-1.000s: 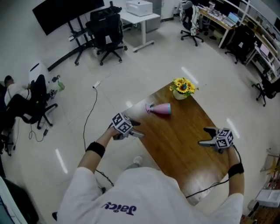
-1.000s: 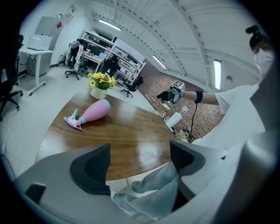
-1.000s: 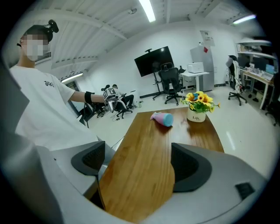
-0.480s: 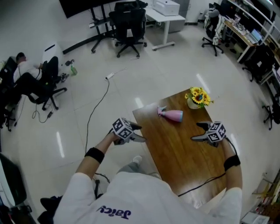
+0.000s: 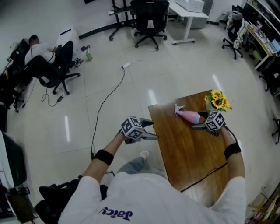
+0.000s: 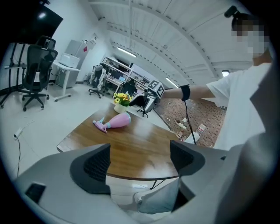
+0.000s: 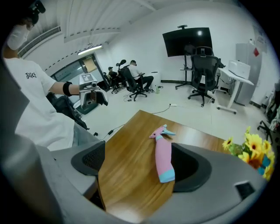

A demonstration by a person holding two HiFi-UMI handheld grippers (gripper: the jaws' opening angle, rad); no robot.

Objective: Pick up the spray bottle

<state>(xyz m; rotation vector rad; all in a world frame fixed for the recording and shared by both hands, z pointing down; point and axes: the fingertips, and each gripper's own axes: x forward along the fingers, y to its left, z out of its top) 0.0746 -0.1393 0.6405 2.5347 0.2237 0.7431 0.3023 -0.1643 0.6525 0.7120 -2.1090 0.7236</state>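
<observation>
Around you spreads a glossy white floor (image 5: 87, 131), ceiling lights mirrored in it — a thin cable (image 5: 103, 104) trails across. The wooden counter (image 5: 188, 148) stands before you. Beyond it are black office chairs (image 5: 148, 17), a white desk (image 5: 189, 9) and cluttered workstations (image 5: 262, 35) along the right side.

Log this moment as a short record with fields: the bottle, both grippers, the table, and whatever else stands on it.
Spray bottle: pink with a blue base, lying on its side on the table, not lifted
Right gripper: jaws apart, the bottle's base end between them, not closed on it
Left gripper: jaws apart, empty, held beside the table rather than over it
Table: wooden top, holding two things
Other: sunflowers in a pot at the far corner, beyond the bottle
Task status: grasp not yet made
</observation>
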